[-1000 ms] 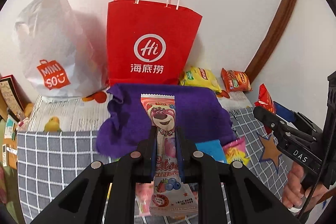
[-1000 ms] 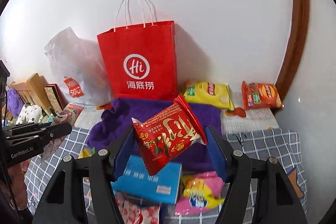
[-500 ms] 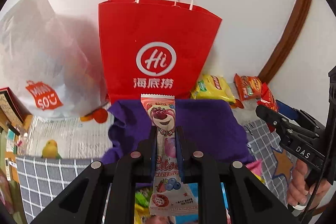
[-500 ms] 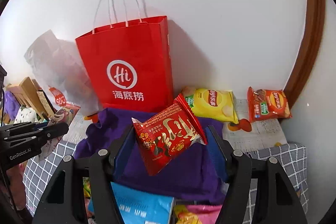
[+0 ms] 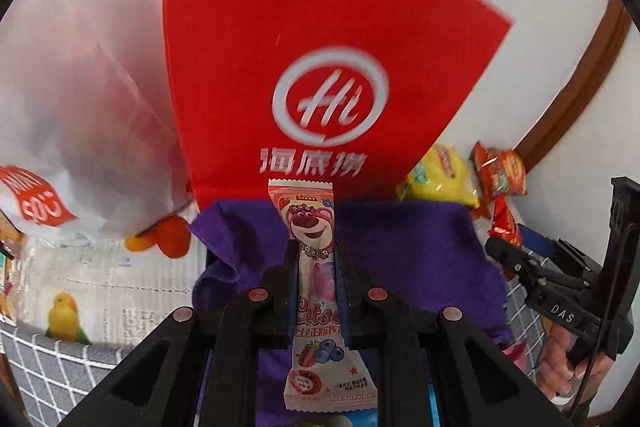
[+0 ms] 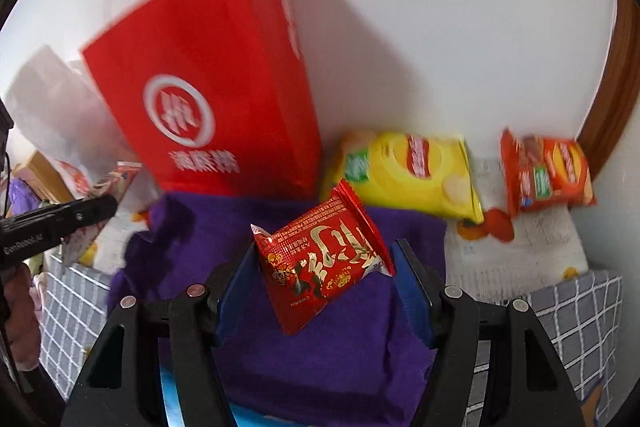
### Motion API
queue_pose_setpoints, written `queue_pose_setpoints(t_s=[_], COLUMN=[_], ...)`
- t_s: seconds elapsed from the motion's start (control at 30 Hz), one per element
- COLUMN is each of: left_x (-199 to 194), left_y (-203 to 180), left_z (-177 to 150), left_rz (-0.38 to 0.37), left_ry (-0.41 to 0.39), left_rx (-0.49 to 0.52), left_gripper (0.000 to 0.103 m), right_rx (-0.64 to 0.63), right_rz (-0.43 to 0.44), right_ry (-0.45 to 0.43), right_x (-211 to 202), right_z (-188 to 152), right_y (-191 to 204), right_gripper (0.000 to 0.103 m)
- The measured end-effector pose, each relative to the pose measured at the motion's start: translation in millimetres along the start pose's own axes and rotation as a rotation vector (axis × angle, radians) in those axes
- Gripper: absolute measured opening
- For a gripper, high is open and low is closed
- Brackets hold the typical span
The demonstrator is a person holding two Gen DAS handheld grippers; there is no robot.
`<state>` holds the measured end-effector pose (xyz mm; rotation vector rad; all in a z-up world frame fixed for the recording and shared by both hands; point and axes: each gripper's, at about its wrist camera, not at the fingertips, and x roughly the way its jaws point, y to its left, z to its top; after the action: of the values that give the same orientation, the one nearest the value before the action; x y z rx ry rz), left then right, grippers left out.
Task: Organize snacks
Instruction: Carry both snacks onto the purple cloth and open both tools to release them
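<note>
Left wrist view: the left hand-held gripper point(image 5: 318, 267) pinches a slim pink bear wrapper point(image 5: 316, 267) upright between its pads, above a purple cloth point(image 5: 420, 247). Beyond stands a red paper bag point(image 5: 320, 67) against the wall, a white plastic bag point(image 5: 72, 131) to its left. Right wrist view: the right hand-held gripper point(image 6: 324, 267) clamps a red snack packet point(image 6: 320, 263), tilted, over the same cloth. Farther back lie a yellow chip bag point(image 6: 412, 175) and an orange chip bag point(image 6: 544, 171), apart, on a printed sheet point(image 6: 532, 243) by the wall.
</note>
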<state>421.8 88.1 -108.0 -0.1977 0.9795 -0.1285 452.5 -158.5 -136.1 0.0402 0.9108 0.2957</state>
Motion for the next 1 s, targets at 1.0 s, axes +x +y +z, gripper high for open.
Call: queue_pose_setpoints(t_s=[1.0], left_x=[82], left_y=[19], left_z=[-15], left_rz=[-0.024], left_ry=[0.157], left_rx=[-0.057], left_gripper=[0.016], right_rx=[-0.005], right_rz=[-0.060], right_ry=[0.189], right_x=[67], right_z=[-12], right_y=[-7], right_gripper=[0.082])
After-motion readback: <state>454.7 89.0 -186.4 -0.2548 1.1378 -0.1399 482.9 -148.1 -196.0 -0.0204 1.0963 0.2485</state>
